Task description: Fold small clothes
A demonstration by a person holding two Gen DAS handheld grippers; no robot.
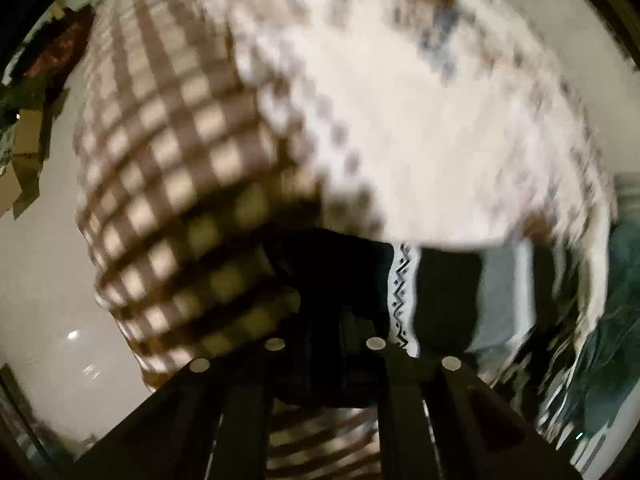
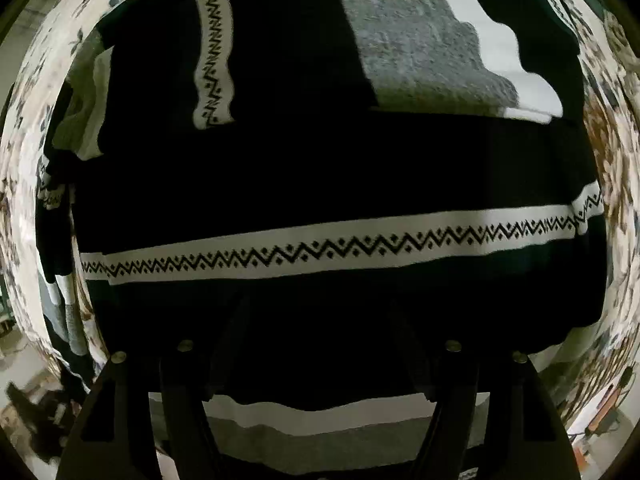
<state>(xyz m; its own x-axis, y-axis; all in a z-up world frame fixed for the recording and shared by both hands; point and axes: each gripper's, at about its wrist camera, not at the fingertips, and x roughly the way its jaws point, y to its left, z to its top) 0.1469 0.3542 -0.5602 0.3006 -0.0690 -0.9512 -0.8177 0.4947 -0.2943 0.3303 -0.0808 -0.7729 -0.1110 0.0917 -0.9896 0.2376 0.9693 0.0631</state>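
A black sweater [image 2: 320, 168] with a white zigzag band [image 2: 340, 244] and a grey panel [image 2: 420, 40] lies flat and fills the right wrist view. One sleeve [image 2: 212, 56] is folded over it at the upper left. My right gripper [image 2: 320, 340] hangs open just above the sweater's near part, with nothing pinched. The left wrist view is blurred. In it my left gripper [image 1: 324, 320] is shut at an edge of the sweater [image 1: 448, 300], beside a brown-and-white checked cloth [image 1: 168, 160]. Its dark fingers merge with the dark fabric, so what they pinch is unclear.
A white floral cloth [image 2: 612, 160] lies under the sweater and spreads out around it [image 1: 400, 120]. A teal cloth [image 1: 616, 320] lies at the right edge. A pale smooth surface [image 1: 40, 300] shows at the left, with dark clutter [image 1: 52, 60] beyond it.
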